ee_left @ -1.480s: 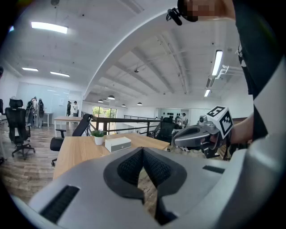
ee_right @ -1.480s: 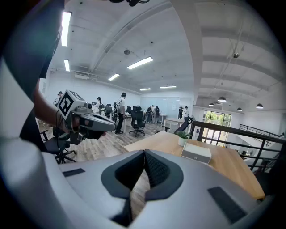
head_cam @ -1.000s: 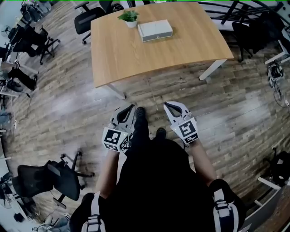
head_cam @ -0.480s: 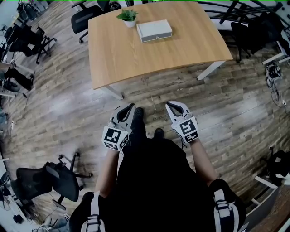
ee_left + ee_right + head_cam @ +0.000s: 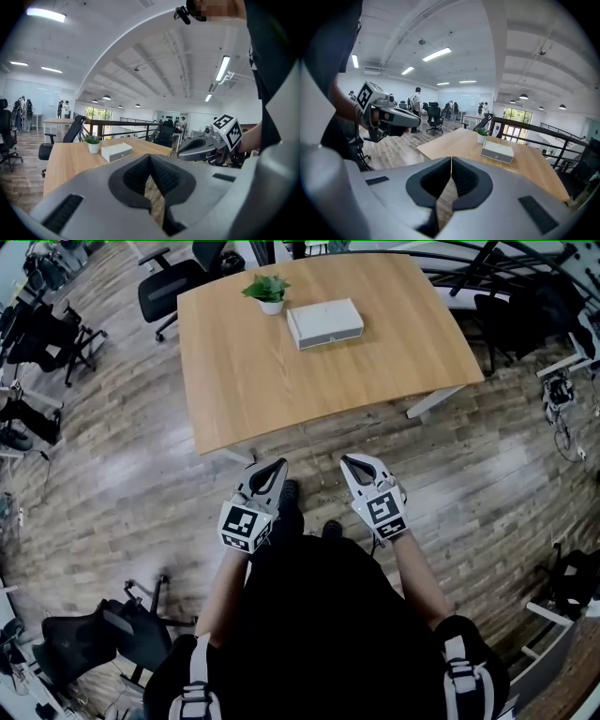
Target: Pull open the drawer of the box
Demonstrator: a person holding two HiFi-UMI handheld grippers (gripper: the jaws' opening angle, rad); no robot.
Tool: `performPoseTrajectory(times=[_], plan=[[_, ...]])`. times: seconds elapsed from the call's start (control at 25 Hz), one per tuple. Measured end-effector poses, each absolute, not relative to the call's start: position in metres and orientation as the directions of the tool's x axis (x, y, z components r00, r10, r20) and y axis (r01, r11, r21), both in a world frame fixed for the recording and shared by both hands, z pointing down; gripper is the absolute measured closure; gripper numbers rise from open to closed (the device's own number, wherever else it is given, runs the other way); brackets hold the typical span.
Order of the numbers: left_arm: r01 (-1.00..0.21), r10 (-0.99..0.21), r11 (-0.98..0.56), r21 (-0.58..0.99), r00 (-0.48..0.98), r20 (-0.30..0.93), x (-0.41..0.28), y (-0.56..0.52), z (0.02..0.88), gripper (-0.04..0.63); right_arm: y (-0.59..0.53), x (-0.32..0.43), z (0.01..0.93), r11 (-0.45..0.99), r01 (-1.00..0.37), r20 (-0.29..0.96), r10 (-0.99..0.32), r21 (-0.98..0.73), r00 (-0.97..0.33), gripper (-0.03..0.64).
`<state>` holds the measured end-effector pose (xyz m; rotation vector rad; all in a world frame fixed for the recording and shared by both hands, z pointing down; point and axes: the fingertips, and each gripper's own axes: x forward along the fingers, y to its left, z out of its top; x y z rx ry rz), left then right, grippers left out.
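A flat white box (image 5: 324,322) with a drawer front lies on the far half of a wooden table (image 5: 262,381), its drawer closed. It shows small in the left gripper view (image 5: 116,152) and in the right gripper view (image 5: 497,151). My left gripper (image 5: 279,465) and right gripper (image 5: 347,460) hang side by side over the floor, short of the table's near edge and well away from the box. Both have their jaws shut with nothing between them.
A small potted plant (image 5: 269,292) stands just left of the box. Black office chairs (image 5: 169,282) ring the far and left sides of the table, one (image 5: 94,634) at my left rear. White table legs (image 5: 431,401) stand near the front corners.
I have stepped closer to the table, which sits lower in the head view. Both grippers have risen slightly toward its near edge, still shut.
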<state>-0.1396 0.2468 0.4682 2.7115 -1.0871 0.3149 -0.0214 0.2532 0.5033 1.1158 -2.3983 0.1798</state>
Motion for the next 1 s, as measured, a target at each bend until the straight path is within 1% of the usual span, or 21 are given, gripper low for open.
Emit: performPoseTrajectory(times=[0.36,0.76,1.0], plan=[[-0.636,-0.592,-0.762,0.118,0.759,0.269,-0.154,0.182,0.471,0.572,0.202,-0.040,0.506,0.598,-0.796,0.483,-0.726,0.092,-0.489,0.592],[-0.536,-0.493,-0.836,0.121,0.829,0.264,-0.142,0.133,0.474,0.572,0.168,-0.032,0.514,0.504,-0.858,0.499,-0.771,0.097,-0.397,0.592],[-0.494,-0.454,-0.860,0.123,0.854,0.255,-0.136,0.117,0.474,0.572,0.156,-0.030,0.516,0.468,-0.879,0.503,-0.783,0.092,-0.364,0.592]])
